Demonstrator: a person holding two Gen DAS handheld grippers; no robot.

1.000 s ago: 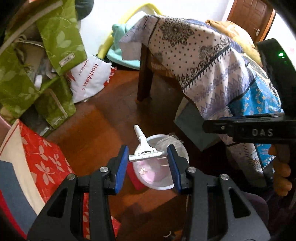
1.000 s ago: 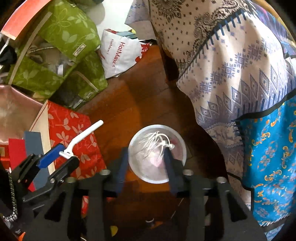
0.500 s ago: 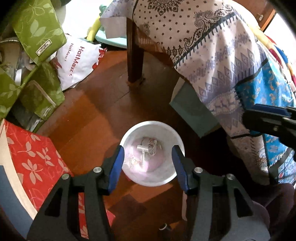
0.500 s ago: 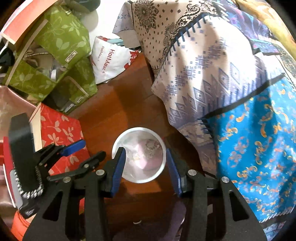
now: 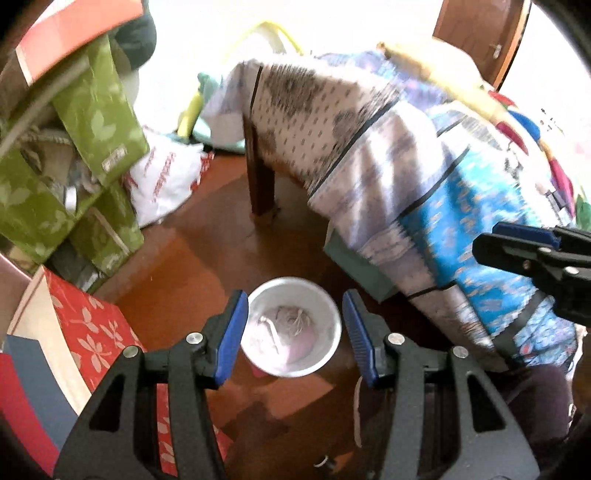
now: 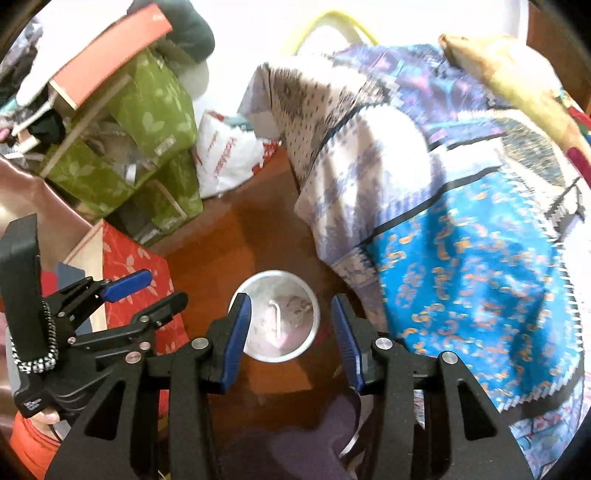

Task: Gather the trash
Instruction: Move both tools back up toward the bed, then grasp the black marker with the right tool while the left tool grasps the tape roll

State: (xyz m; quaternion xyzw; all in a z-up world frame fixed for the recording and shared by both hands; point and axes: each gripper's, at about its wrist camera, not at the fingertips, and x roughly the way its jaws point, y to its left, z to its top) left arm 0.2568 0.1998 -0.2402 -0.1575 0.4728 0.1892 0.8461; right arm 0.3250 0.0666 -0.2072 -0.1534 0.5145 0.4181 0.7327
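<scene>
Razor (image 5: 271,330) dropped into bin (image 5: 325,306), your left gripper (image 5: 293,334) now empty, spread; bump risks tipping it.

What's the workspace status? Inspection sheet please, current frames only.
Surface: brown wooden floor, no spills seen.
Job's things: white bin on the floor; white plastic razor and tangled white string lie inside it.
Clutter: green leaf-print bags, white plastic shopping bag, red floral box at left.
Grippers: left gripper open, empty, over the bin; right gripper open, empty, over the bin.
Cables: nothing seen.
Surroundings: patterned cloth draped over wooden furniture; wooden door behind.
</scene>
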